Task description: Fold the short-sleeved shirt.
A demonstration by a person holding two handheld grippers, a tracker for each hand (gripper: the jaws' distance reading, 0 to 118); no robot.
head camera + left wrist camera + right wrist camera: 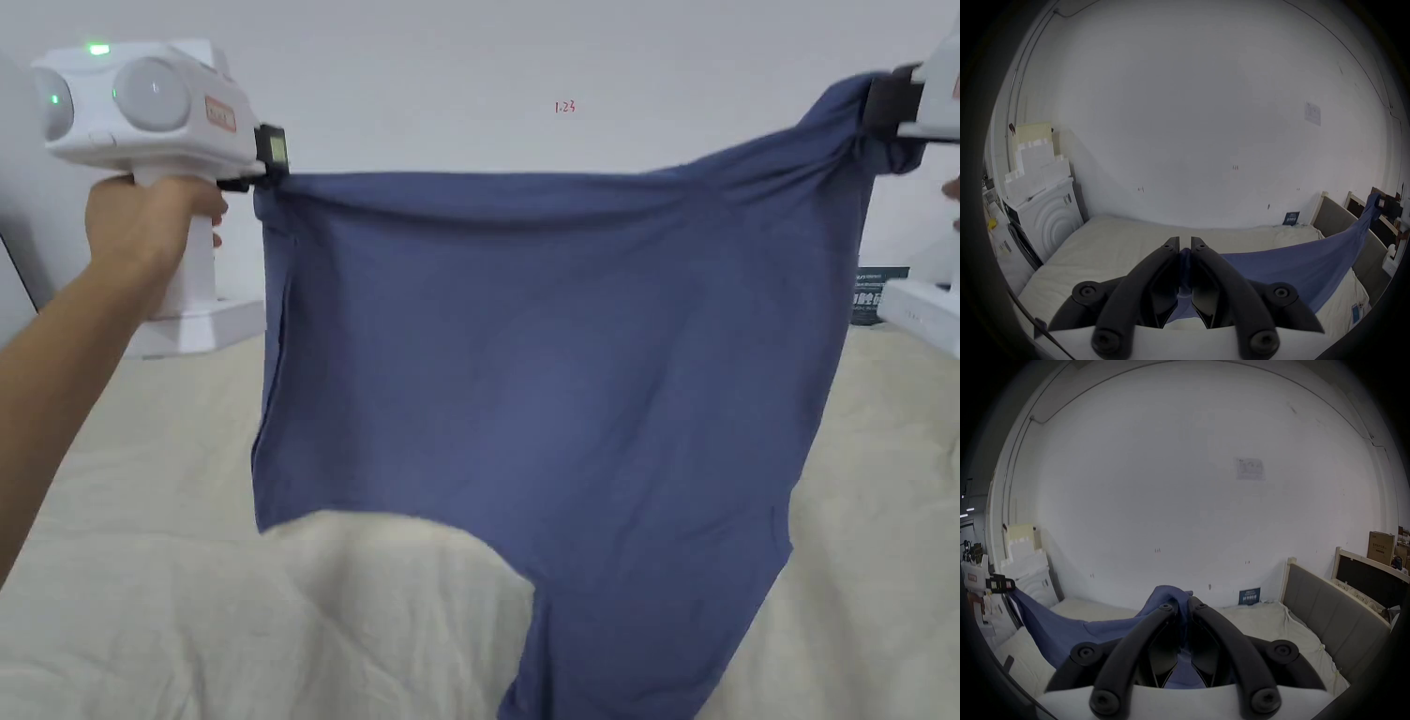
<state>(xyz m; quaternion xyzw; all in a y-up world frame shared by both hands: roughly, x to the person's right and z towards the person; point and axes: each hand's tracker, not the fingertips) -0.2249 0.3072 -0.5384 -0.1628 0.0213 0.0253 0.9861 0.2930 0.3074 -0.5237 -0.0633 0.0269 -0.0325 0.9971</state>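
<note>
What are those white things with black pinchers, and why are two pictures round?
Those are hand-held grabbers. A person holds one in each hand. The flat picture comes from a camera on the person's head. There you see the left gripper and the right gripper, each pinching a top corner of the blue shirt with its black jaws, so it hangs spread out over the bed. The round pictures come from little cameras riding on each grabber, looking along its jaws; their lenses bend the view. The shirt's lower end reaches the bedsheet.
</note>
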